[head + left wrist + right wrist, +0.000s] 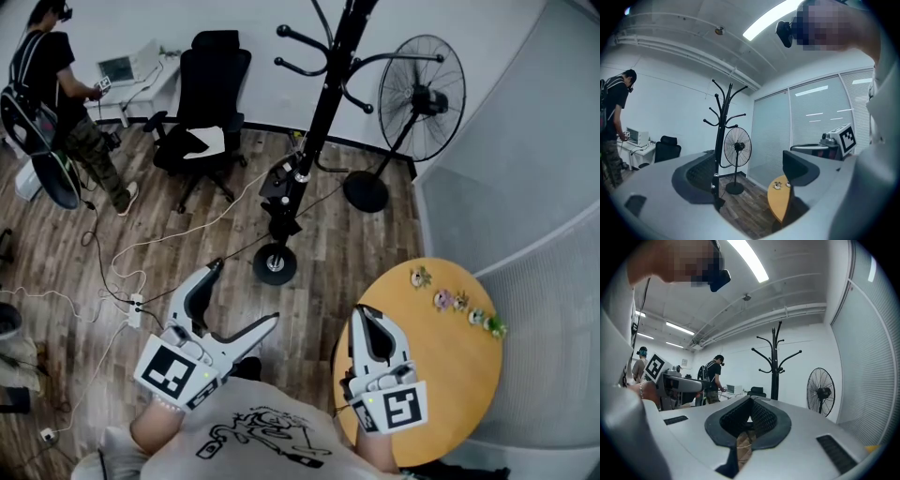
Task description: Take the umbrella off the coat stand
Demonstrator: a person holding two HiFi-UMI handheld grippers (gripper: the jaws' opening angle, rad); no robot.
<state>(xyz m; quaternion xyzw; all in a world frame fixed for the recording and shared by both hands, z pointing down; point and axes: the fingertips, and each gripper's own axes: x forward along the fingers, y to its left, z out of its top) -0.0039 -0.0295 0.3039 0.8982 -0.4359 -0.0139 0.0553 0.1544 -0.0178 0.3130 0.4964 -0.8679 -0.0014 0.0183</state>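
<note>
The black coat stand [319, 112] rises from a round base on the wooden floor, ahead of me. A dark folded bundle, apparently the umbrella [284, 192], hangs low against its pole; it shows small in the left gripper view, umbrella [715, 190]. My left gripper [246, 293] is open, jaws spread wide and empty, well short of the stand. My right gripper [368, 317] is shut on nothing, over the edge of the round table [469, 394]. In the right gripper view the coat stand [776, 363] is far beyond the right gripper [749, 416].
A pedestal fan [420, 98] stands right of the stand, a black office chair [202, 103] to its left. Small figurines [459, 302] lie on the table. A person [56, 94] stands at a desk far left. Cables and a power strip [134, 309] cross the floor. A partition wall [525, 169] closes the right.
</note>
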